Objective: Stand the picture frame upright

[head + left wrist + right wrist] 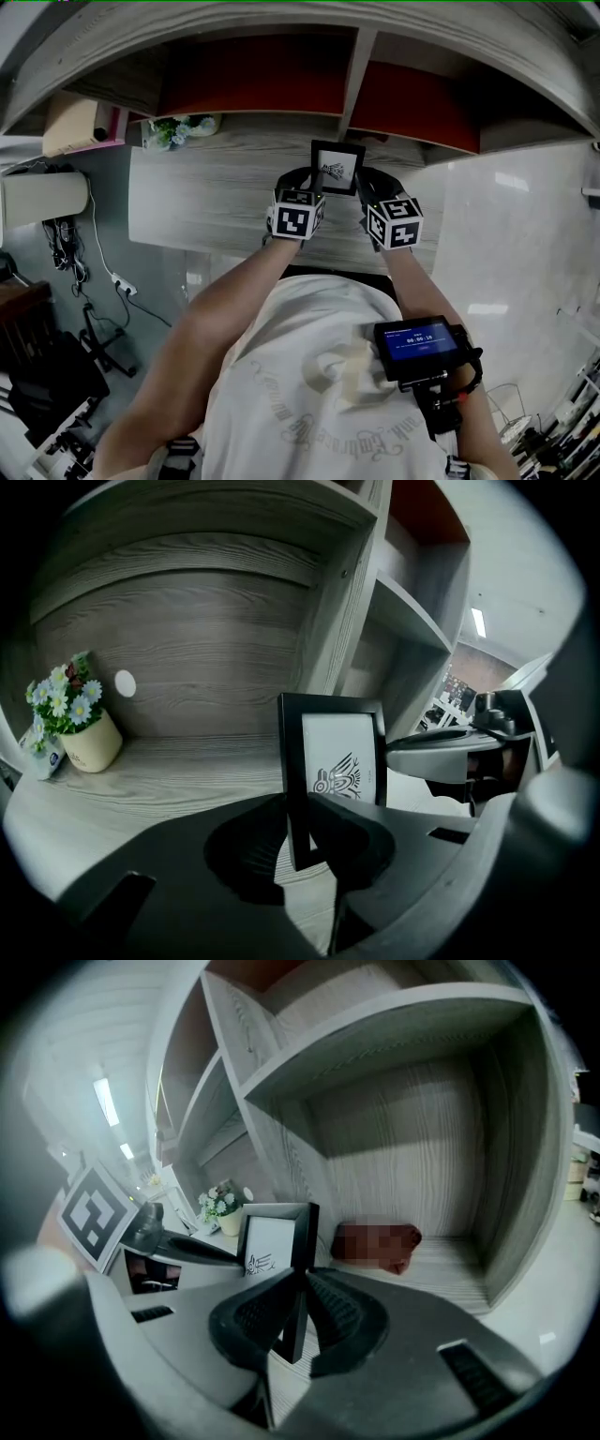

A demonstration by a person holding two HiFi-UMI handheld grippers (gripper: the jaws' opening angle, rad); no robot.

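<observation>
A black picture frame (337, 167) with a white print of a bird-like figure stands upright over the grey wooden desk (206, 197), below the shelves. My left gripper (314, 185) is shut on its left edge, and in the left gripper view the frame (339, 761) rises from between the left gripper's (302, 841) jaws. My right gripper (364, 189) is shut on the right edge; the right gripper view shows the frame (272, 1237) edge-on between the right gripper's (298, 1321) pads. Whether the frame's bottom rests on the desk is hidden.
A small pot of white flowers (178, 129) sits at the desk's back left, seen also as the flower pot (80, 719). A vertical shelf divider (361, 80) comes down just behind the frame. Shelf compartments with red backs hang above. A screen device (420, 342) rides on the right forearm.
</observation>
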